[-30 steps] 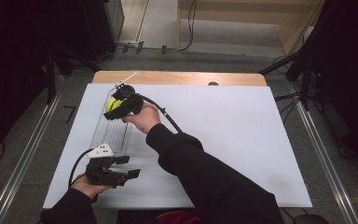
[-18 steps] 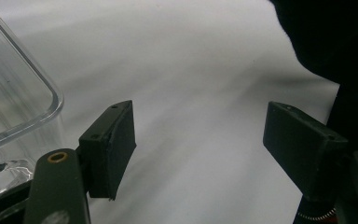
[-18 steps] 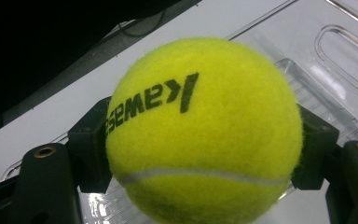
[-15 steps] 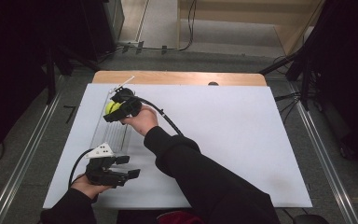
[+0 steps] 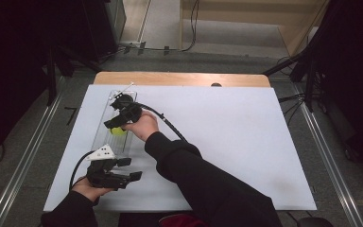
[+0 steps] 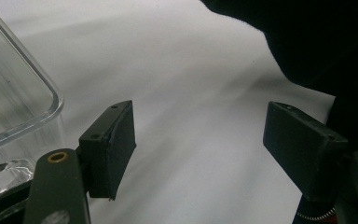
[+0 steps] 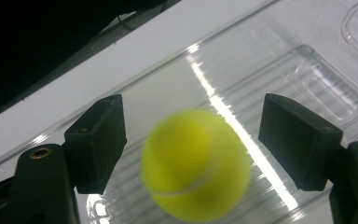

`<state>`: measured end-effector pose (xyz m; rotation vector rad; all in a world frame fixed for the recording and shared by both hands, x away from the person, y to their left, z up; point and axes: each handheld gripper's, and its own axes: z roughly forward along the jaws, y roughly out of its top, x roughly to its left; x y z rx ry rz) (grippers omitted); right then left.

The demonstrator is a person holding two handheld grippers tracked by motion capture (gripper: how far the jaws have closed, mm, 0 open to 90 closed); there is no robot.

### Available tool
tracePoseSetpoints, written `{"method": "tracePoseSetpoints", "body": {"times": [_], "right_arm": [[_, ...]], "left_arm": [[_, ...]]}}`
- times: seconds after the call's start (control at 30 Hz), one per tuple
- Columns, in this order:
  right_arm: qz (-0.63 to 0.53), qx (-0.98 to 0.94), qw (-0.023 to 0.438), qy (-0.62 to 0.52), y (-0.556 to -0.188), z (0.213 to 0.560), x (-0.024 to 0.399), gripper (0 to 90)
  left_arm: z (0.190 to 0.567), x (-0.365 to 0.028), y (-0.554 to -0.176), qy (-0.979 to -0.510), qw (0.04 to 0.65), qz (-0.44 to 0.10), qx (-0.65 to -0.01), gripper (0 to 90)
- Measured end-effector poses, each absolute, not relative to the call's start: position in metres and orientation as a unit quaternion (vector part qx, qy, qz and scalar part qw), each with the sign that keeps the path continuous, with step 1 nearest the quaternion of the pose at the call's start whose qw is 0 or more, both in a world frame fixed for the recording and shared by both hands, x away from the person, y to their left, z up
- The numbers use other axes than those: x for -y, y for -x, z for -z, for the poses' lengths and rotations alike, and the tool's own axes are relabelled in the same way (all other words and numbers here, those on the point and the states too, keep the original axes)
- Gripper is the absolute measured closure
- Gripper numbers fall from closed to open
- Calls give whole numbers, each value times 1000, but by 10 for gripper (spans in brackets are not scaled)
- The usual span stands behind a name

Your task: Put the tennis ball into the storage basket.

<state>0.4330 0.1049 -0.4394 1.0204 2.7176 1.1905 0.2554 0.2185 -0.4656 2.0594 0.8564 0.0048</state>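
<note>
A person works at a white-covered surface [image 5: 246,142] holding a black two-jaw gripper in each hand; a long, clear plastic rectangular tray [image 5: 105,124] lies at the left side, its long axis running away from the person; a bright yellow-green tennis ball [image 5: 118,131] sits inside the tray, roughly midway along it. The right gripper [image 5: 115,124] reaches across over the tray; in the right gripper view the ball [image 7: 196,164], slightly blurred, lies directly between and just beyond its jaws, which stand spread wide with a clear gap on either side, gripping nothing. The left gripper [image 5: 126,169] rests low near the tray's near end, pointing out over bare surface; its jaws are likewise released and empty, with the tray's rounded corner [image 6: 23,93] just to one side. The right hand is plainly the nearer to the ball; any grasp would likely mean closing straight down around it.
</note>
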Motion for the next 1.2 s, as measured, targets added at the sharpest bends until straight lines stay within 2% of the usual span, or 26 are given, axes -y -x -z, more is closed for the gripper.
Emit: {"method": "tracePoseSetpoints", "body": {"times": [0.57,1.2], "right_arm": [[-391,-861,1,-324,-431,427,-93,185],[-385,-860,0,-333,-427,421,-61,182]], "left_arm": [[466,-218,-256,-829,439,-1,-345,260],[467,-218,-256,-831,436,-2,-346,260]]}}
